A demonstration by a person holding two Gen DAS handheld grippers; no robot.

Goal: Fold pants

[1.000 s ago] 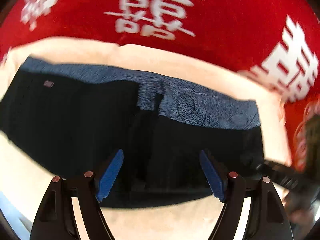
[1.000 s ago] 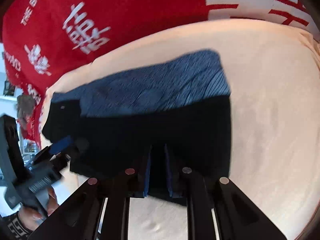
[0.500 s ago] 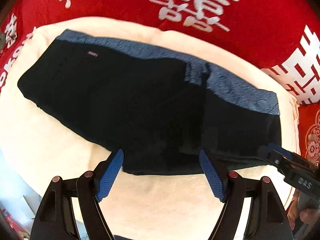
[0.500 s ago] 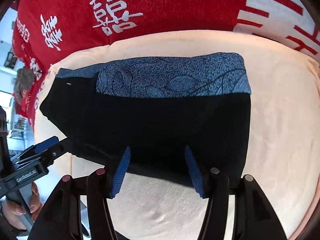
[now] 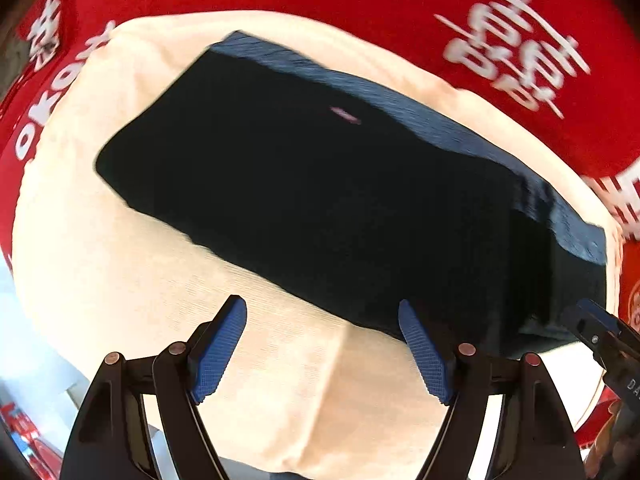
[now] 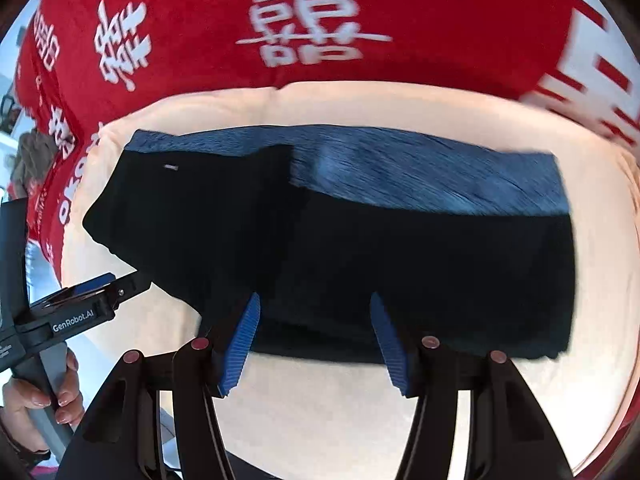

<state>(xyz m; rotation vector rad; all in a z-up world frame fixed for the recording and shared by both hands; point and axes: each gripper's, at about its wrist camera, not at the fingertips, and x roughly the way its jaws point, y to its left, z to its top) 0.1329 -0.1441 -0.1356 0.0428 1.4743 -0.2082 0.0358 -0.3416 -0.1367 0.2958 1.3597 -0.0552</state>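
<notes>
Left wrist view: left hand-held gripper (image 5: 322,354) gapes wide with nothing between its blue pads, hovering over the cream cloth (image 5: 120,280); the folded black pants (image 5: 320,200) lie just ahead of and right of its tips, motion-blurred, their small label unreadable, and the right hand-held gripper's tip is cut off at the right edge. Right wrist view: a hand (image 6: 36,396) at the left edge is partly cropped; the right hand-held gripper (image 6: 316,334) has spread jaws, pads over the pants' near edge without pinching it, blue waistband (image 6: 420,176) streaky, red printed blanket (image 6: 200,20) beyond.
</notes>
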